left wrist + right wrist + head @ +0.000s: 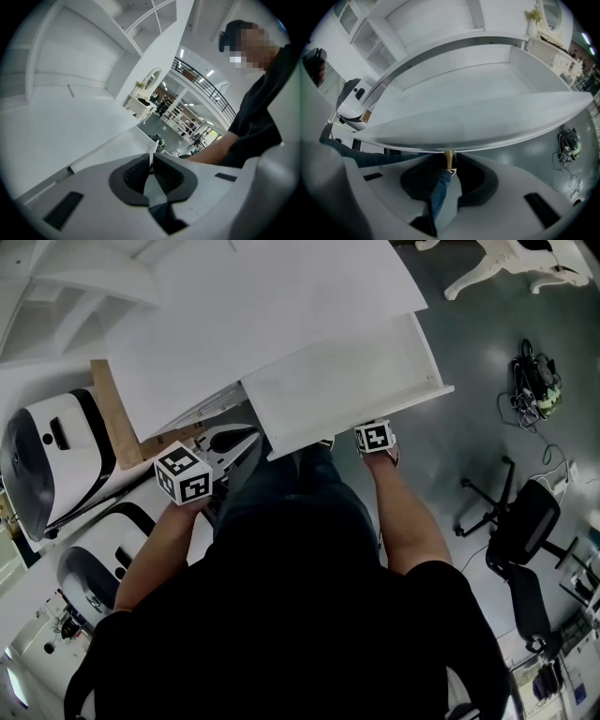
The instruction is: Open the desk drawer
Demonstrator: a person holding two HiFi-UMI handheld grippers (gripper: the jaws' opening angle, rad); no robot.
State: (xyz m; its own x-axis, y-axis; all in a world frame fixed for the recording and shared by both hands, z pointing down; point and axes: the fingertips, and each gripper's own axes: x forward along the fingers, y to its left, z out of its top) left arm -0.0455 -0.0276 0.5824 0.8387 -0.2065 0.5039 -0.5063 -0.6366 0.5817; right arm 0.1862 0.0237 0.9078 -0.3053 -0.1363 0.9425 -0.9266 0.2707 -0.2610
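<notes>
Right gripper view shows the right gripper (450, 169) clamped on the brass knob (448, 158) of the drawer (478, 124), likely as its pulling hold, with the drawer well out from the worktop (281, 306), while the left gripper (151, 165) waits closed and empty alongside.

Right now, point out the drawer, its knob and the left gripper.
drawer (342, 385): head view, bare bottom panel.
knob (449, 158): right gripper view, gold stem.
left gripper (151, 161): left gripper view, between its fingertips.
</notes>
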